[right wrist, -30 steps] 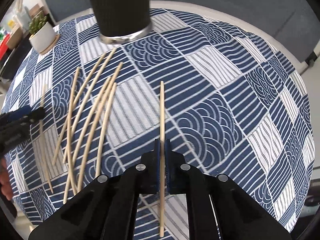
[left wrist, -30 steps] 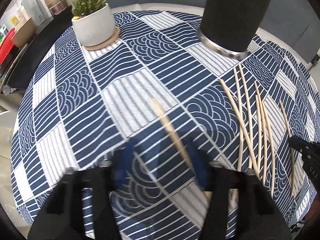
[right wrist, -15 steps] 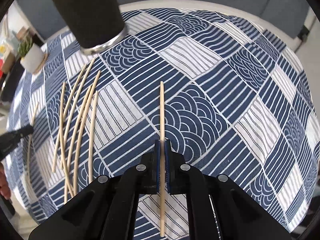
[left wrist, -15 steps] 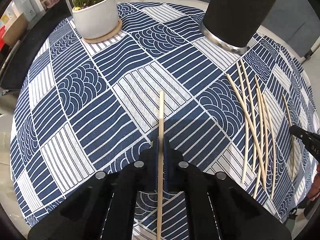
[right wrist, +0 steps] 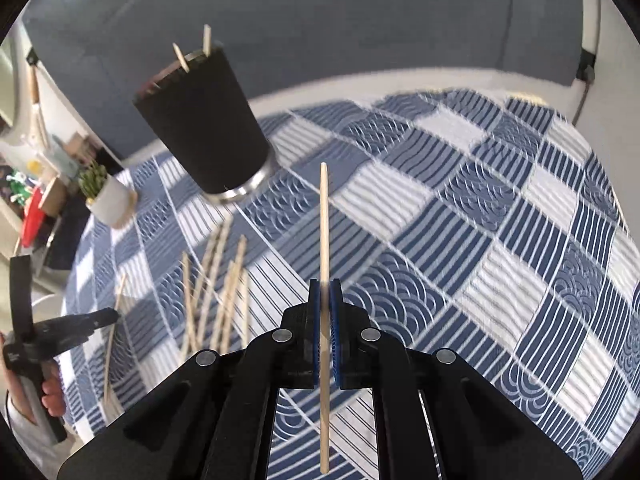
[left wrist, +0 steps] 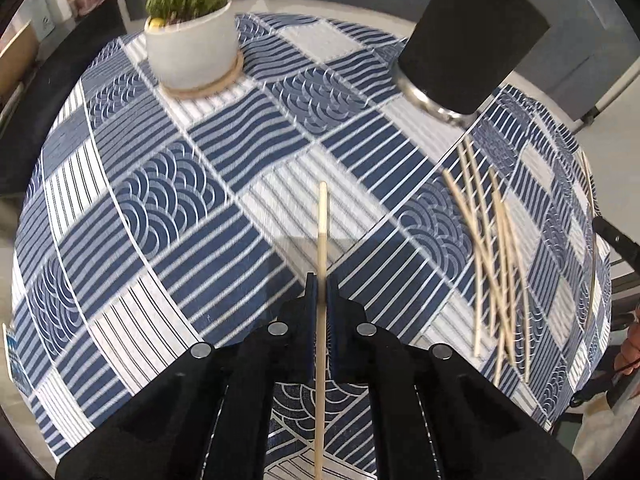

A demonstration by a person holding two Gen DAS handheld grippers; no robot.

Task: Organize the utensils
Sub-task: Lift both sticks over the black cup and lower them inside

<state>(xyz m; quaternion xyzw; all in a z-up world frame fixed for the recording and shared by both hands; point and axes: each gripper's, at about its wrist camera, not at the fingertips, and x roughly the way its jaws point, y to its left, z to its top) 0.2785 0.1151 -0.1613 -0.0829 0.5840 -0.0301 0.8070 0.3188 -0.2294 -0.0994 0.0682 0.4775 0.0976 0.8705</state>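
Landmark: the black cup [left wrist: 472,36] with a silver base, standing on the table under a blue and white patterned cloth [left wrist: 160,208]; every place below is told from this cup.
Left claw: the left gripper [left wrist: 321,292] has its jaws pressed together on one chopstick [left wrist: 322,216], which runs straight up between the blue pads, its tip pointing toward the cloth on the near side of the cup.
Left claw's place: on the near side of the cup and to its left in the left wrist view, well apart from it.
Right claw: the right gripper [right wrist: 325,300] is pinching a second chopstick [right wrist: 324,220] in the same way, jaws tight on the stick, its pointed tip aimed past the right of the cup.
Right claw's place: on the near side of the cup and to its right in the right wrist view, apart from it.
Loose chopsticks: a bundle of sticks [left wrist: 492,256] lies crossed and fanned on the cloth, starting just beside the cup's base and running toward the cameras.
In the cup: two stick ends [right wrist: 192,50] poke out above its rim.
Plant: a small green plant in a white pot [left wrist: 192,52] on a round mat, well apart from the cup, to its left.
Person: fingers [right wrist: 48,392] wrapped round the left gripper's handle, at the left edge of the right wrist view.
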